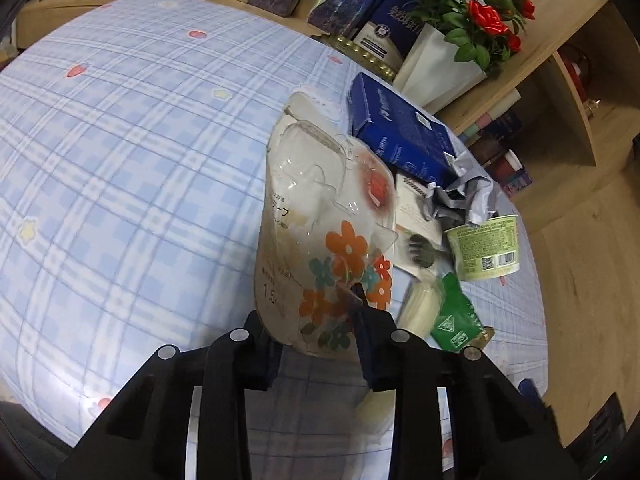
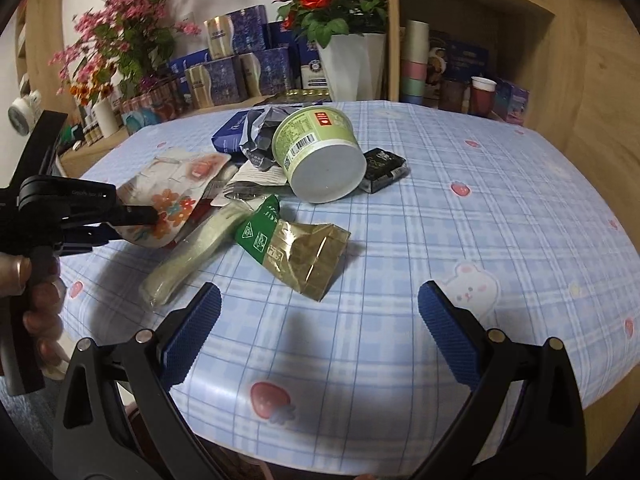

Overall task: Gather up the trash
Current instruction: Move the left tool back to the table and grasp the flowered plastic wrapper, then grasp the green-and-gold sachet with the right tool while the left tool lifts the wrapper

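A clear plastic package printed with orange flowers [image 1: 320, 216] [image 2: 172, 204] is tilted up off the checked blue tablecloth [image 1: 120, 160], and my left gripper [image 1: 320, 312] [image 2: 150, 216] is shut on its lower end. To its right lies a pile: a blue box [image 1: 400, 136], a crumpled grey bag [image 1: 468, 192], a tipped green cup [image 1: 484, 248] [image 2: 320, 152], a pale long wrapper [image 2: 192, 256], a green and gold bag [image 2: 296, 252] and a black packet [image 2: 384, 168]. My right gripper [image 2: 320, 292] is open over bare cloth, just short of the green and gold bag.
Pots of red roses [image 2: 332, 20] and pink flowers [image 2: 120, 20] stand behind the table with several blue and gold boxes [image 2: 236, 64]. A wooden shelf [image 2: 480, 40] with stacked cups is at the right. A hand [image 2: 40, 300] holds the left gripper's handle.
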Available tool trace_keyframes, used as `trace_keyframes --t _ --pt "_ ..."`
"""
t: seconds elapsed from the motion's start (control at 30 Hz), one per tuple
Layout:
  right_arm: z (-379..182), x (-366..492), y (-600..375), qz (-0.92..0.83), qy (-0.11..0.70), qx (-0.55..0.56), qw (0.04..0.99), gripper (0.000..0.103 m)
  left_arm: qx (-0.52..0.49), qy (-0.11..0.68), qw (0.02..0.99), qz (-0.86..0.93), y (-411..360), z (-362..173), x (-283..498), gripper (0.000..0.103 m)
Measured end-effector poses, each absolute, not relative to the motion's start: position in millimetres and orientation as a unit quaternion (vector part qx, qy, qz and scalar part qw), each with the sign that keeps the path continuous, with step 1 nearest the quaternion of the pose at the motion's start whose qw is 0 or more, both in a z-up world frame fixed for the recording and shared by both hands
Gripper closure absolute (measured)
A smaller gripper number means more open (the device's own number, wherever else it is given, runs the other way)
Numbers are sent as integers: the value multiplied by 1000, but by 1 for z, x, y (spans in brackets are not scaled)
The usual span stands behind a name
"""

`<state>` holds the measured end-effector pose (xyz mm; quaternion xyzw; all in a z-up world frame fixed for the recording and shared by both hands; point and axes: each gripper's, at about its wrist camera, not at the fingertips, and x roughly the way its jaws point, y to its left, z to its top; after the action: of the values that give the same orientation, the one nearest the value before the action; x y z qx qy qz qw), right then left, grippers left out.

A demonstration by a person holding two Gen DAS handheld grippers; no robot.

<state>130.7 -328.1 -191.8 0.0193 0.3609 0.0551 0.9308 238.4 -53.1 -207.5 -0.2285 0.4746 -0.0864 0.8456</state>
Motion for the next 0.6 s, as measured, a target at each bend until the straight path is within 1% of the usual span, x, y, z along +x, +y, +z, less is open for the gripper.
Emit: trace_keyframes --t 0.2,0.33,0.37,0.43,0.53,0.6 --pt "-190 152 -321 90 366 -36 926 6 -228 460 852 -107 -43 -193 231 77" --pt "-191 173 -307 123 375 -98 914 8 -208 438 866 -119 -36 -175 222 78" --pt "-192 178 -304 129 377 -113 910 9 -202 435 869 -120 -36 -172 221 78" --pt "-194 187 -299 139 384 -128 904 19 -187 427 876 -128 -35 -165 214 79" --pt "-199 202 -293 150 402 -136 893 23 -171 421 880 -137 -33 -160 207 85" --pt "-203 209 -288 158 411 -142 887 27 -165 419 882 -139 -31 -158 203 86"
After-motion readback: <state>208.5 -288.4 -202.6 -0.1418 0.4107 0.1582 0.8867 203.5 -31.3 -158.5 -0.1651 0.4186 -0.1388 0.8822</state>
